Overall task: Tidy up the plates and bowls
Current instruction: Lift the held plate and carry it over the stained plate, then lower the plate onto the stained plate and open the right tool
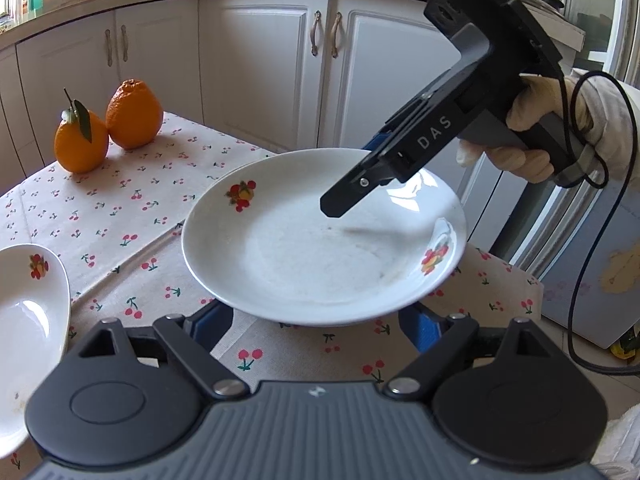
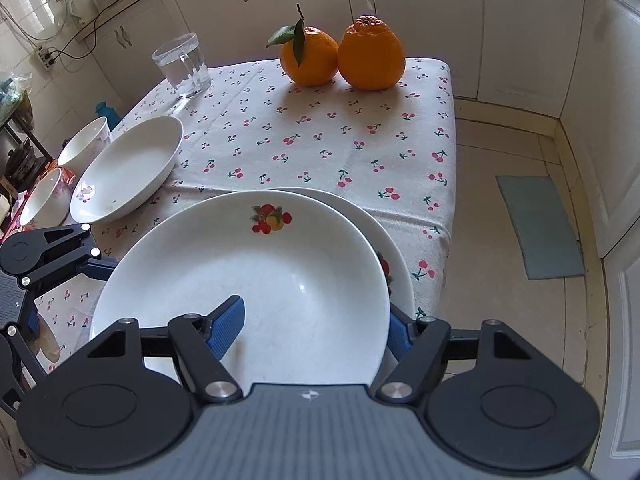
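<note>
The right gripper [image 2: 316, 326] pinches the white fruit-printed ceramic plate [image 2: 248, 280] above a matching plate [image 2: 400, 240] at three o'clock; stacking comes next. The left gripper [image 1: 316, 330] is spread.

lower plate [image 2: 400, 240] mostly hidden, left fingers [image 1: 424, 326] half-covered

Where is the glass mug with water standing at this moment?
In the right wrist view the glass mug stands near the far left corner of the table, left of the two oranges and beyond the oval dish.
</note>
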Motion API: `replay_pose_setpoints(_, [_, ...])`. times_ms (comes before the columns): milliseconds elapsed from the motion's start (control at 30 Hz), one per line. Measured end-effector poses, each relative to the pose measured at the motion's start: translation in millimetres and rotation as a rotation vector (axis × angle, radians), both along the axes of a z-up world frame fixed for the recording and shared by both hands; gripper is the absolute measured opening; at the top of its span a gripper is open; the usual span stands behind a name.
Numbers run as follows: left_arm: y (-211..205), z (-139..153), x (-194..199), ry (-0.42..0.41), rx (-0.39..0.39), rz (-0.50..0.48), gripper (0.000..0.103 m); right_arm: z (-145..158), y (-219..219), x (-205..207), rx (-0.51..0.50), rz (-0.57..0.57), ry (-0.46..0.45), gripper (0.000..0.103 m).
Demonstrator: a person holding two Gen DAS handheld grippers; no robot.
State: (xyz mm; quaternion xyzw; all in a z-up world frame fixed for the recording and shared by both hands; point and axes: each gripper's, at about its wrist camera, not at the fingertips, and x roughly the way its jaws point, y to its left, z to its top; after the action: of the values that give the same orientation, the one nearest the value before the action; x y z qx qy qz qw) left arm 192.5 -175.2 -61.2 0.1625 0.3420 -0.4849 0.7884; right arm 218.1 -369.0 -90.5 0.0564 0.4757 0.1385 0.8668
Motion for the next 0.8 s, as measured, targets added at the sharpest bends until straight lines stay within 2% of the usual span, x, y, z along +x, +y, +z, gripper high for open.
replay_pose_setpoints(800, [-1.1,-1.8,1.0,0.014,-0.008,0.013,0.092,10.9,-4.7,-28.5,0.012,-0.05,-0.028,0.079])
